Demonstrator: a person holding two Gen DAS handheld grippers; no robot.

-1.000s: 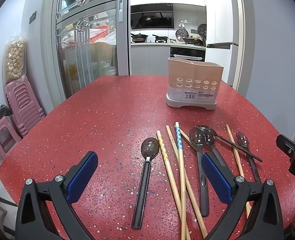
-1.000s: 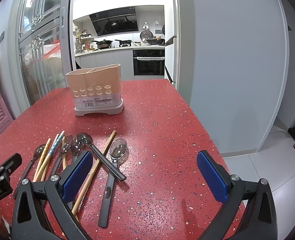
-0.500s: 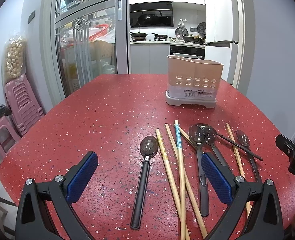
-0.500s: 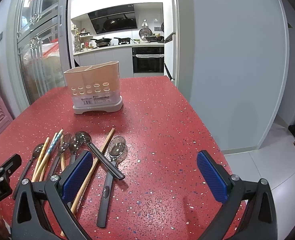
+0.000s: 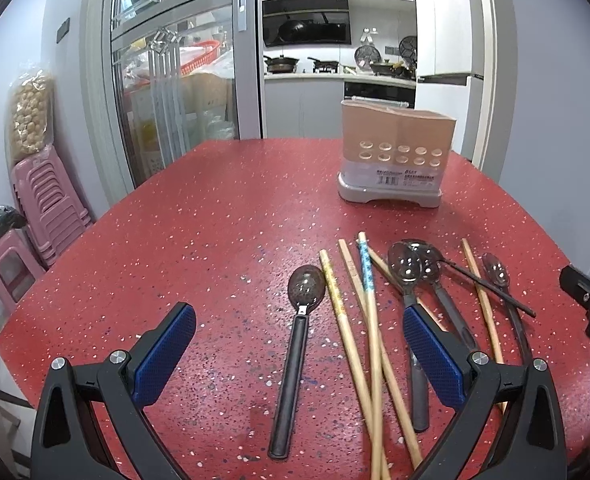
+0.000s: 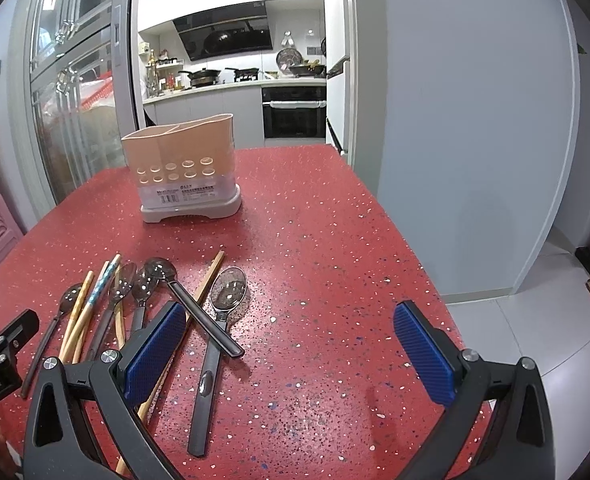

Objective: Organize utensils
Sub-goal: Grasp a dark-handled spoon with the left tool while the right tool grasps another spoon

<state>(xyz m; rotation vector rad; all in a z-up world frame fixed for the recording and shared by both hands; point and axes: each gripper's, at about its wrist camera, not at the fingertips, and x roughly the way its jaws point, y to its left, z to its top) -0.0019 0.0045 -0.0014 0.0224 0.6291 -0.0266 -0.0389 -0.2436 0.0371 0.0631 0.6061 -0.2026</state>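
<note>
chopsticks (image 5: 369, 320) across spoons (image 5: 409, 280)

My left wrist camera sits low over the near edge of the red counter (image 5: 223, 216), looking forward between its fingers (image 5: 163, 354) toward the kitchen doorway, with the utensil holder (image 5: 395, 160) ahead and to its right. My right wrist camera rides at much the same height further right, facing the same way, so the counter's right edge and the floor (image 6: 535, 320) fall in view. Both share the holder (image 6: 183, 172), the scattered spoons (image 6: 227, 292) and chopsticks (image 5: 369, 320), and the kitchen beyond. Each view catches part of the other gripper at its edge.
</note>
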